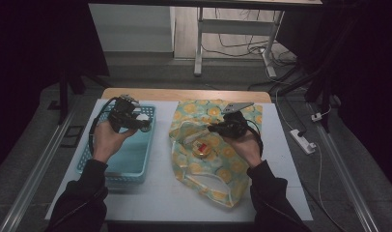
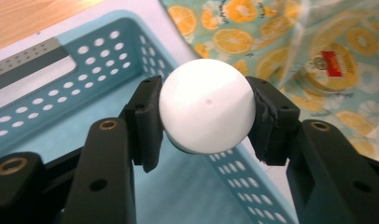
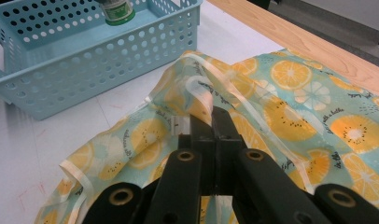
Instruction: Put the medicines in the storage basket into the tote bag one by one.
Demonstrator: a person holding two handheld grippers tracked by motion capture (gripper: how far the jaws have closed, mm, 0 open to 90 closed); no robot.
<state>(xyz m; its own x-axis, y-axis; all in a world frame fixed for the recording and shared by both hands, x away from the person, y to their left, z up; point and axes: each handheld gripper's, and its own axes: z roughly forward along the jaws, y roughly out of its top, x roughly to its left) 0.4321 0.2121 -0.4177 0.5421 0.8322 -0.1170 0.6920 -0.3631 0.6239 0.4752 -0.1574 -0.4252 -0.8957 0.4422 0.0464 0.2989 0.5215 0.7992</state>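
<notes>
left claw: my left gripper [image 2: 204,119] is clamping a white ball [image 2: 205,111], jaws about half open with a pad pressing each side of it.
where the ball is: i am holding it in the air over the blue basket [image 1: 136,159], just inside the basket's right wall and toward its far end.
way to go: the basket floor is lying straight below the ball, so i judge the drop is mostly downward.
right claw: my right gripper [image 3: 211,123] is pinching the near rim of the orange-print bag [image 1: 218,159] with jaws fully together, keeping its mouth lifted.
bag contents: a round gold tin [image 1: 203,149] is lying in the bag, right of the basket.
room: the basket floor is looking open; a green-capped bottle [image 3: 116,10] is standing in one far corner.
edges: the basket is sitting by the table's left edge, the bag at the table's middle, well apart from my left claw.
</notes>
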